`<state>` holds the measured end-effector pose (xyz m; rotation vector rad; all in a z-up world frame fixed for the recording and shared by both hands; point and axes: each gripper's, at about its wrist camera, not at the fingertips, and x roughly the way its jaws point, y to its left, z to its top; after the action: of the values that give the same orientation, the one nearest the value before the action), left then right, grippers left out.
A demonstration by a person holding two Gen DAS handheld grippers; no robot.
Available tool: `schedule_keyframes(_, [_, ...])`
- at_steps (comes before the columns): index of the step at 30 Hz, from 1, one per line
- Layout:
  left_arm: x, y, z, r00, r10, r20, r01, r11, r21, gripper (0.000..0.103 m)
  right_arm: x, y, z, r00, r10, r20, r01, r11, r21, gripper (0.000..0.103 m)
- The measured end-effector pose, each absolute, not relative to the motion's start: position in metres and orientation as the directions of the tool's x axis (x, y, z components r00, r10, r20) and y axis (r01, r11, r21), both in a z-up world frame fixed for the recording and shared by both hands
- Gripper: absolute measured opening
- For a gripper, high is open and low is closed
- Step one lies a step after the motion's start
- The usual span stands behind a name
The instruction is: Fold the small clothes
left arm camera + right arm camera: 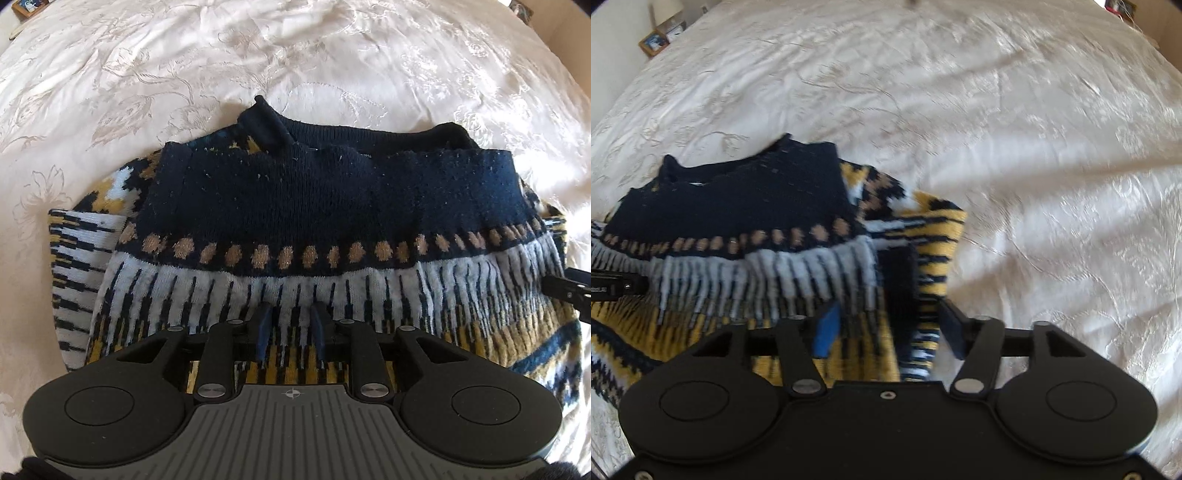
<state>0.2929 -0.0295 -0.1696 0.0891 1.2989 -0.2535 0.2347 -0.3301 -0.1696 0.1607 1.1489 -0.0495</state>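
Note:
A knitted sweater (332, 192), navy with tan dots, white fringe pattern and yellow stripes, lies folded on the bed, its navy hem band laid up near the collar. My left gripper (291, 332) points down over the white and yellow part. Its fingers stand a narrow gap apart, and the flat knit shows between them unpinched. In the right wrist view the same sweater (738, 199) fills the left half. My right gripper (890, 332) stands open over its right folded edge, with the edge between the wide-apart fingers and no pad pressing it. Each gripper's tip shows at the other view's edge.
A cream embroidered bedspread (1034, 147) stretches around the sweater, with wide room to the right and beyond. A framed picture (653, 42) stands on a bedside surface at the far left. A brown board (569, 48) borders the bed at the far right.

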Motion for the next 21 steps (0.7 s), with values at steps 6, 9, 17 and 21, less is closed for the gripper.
schedule_keyframes(6, [0.297, -0.034, -0.172, 0.246, -0.123, -0.961, 0.242, 0.968, -0.062, 0.025, 0.232, -0.342, -0.177, 0.400, 0.064, -0.914, 0.180, 0.973, 0.147, 0.078])
schedule_keyframes(9, [0.298, -0.035, -0.172, 0.248, -0.121, -0.961, 0.243, 0.968, -0.059, 0.026, 0.231, -0.344, -0.179, 0.399, 0.069, -0.914, 0.194, 0.968, 0.158, 0.081])
schedule_keyframes(17, [0.292, -0.008, -0.165, 0.282, -0.141, -0.949, 0.228, 0.971, -0.077, 0.048, 0.229, -0.352, -0.183, 0.398, 0.088, -0.913, 0.223, 0.956, 0.189, 0.091])
schedule_keyframes(21, [0.295, 0.010, -0.168, 0.285, -0.141, -0.948, 0.215, 0.973, -0.080, 0.049, 0.228, -0.354, -0.185, 0.401, 0.097, -0.911, 0.231, 0.952, 0.203, 0.093])
